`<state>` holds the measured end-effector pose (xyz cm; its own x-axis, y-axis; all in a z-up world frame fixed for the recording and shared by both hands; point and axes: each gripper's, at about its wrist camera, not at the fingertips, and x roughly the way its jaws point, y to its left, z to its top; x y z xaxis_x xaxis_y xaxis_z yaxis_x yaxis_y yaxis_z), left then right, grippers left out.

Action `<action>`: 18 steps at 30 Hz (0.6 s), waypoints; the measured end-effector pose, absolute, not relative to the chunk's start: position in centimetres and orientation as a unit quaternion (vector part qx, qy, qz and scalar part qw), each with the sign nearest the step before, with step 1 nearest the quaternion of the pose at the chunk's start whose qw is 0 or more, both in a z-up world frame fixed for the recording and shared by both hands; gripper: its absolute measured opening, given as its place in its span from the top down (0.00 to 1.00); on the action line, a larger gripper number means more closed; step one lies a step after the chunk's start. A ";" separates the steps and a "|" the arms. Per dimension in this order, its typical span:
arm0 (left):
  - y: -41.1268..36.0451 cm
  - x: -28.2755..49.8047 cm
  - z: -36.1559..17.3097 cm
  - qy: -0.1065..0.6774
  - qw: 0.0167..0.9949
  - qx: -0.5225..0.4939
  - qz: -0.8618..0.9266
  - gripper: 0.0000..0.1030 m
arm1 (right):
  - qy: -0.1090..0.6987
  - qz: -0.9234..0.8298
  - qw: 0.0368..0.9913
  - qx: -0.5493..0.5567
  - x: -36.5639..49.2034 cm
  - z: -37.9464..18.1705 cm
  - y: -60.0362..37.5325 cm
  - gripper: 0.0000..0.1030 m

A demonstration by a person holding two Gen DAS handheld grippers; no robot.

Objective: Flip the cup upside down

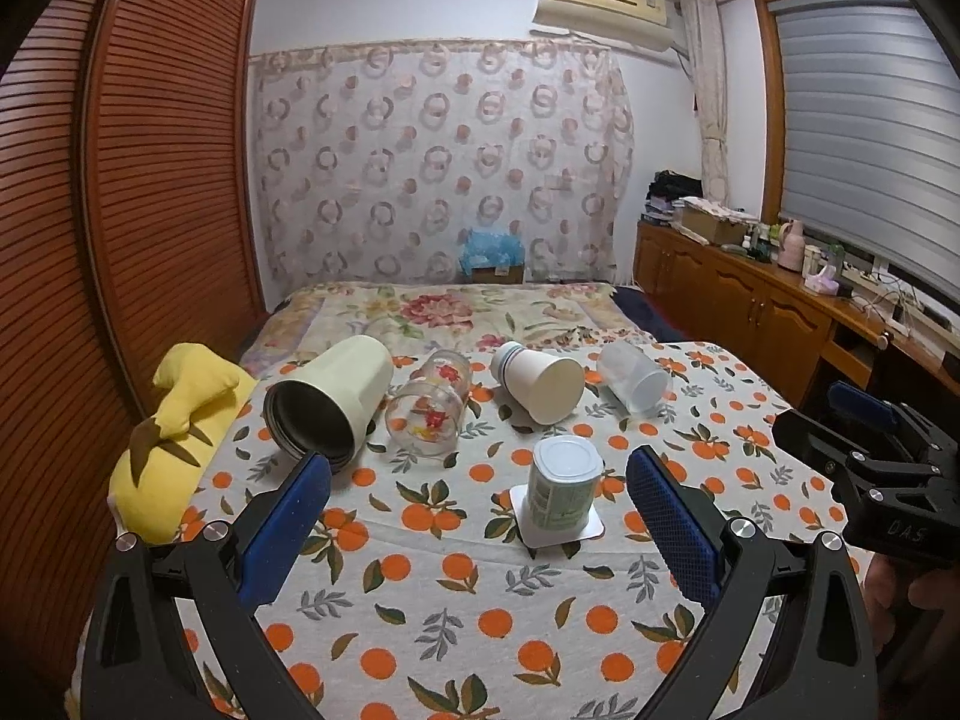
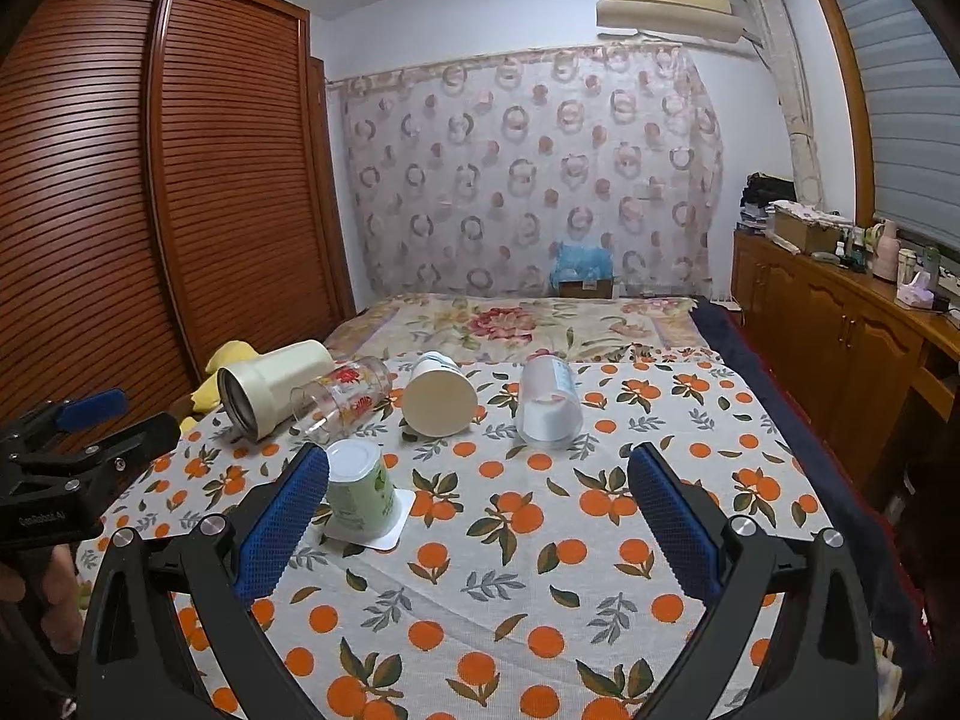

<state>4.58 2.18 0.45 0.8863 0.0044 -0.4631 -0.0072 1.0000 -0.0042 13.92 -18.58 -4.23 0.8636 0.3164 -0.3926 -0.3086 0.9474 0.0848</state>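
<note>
Left wrist view: left gripper (image 1: 478, 501) spread wide, holding nothing. Yogurt cup (image 1: 561, 489) stands inverted on its square flange on the orange-print cloth (image 1: 456, 600), between the finger lines and a little ahead of the tips.

Behind the yogurt cup, four cups lie on their sides in a row: cream tumbler (image 1: 330, 402) far left, mouth toward camera; floral glass (image 1: 429, 405); white paper cup (image 1: 540, 381); clear plastic cup (image 1: 636, 381) far right. Long axes run roughly front to back.

Right wrist view: right gripper (image 2: 478, 507) also released and empty. Yogurt cup (image 2: 360, 498) sits just beside its left finger; clear plastic cup (image 2: 549, 402) lies ahead, between the fingers.

Judgement: the yogurt cup looks done; the right gripper is nearer the clear plastic cup, the left nearer the tumbler and glass.
</note>
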 end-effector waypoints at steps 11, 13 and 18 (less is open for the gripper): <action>2.1 4.7 0.4 0.240 0.971 -0.003 0.002 0.08 | 0.204 0.161 0.966 0.010 13.8 -4.2 -18.6 0.02; 2.1 4.6 0.4 0.240 0.971 -0.002 0.001 0.08 | 0.203 0.161 0.966 0.010 13.8 -4.2 -18.6 0.02; 2.0 4.6 0.4 0.239 0.971 -0.002 0.002 0.08 | 0.202 0.160 0.966 0.010 13.7 -4.1 -18.7 0.02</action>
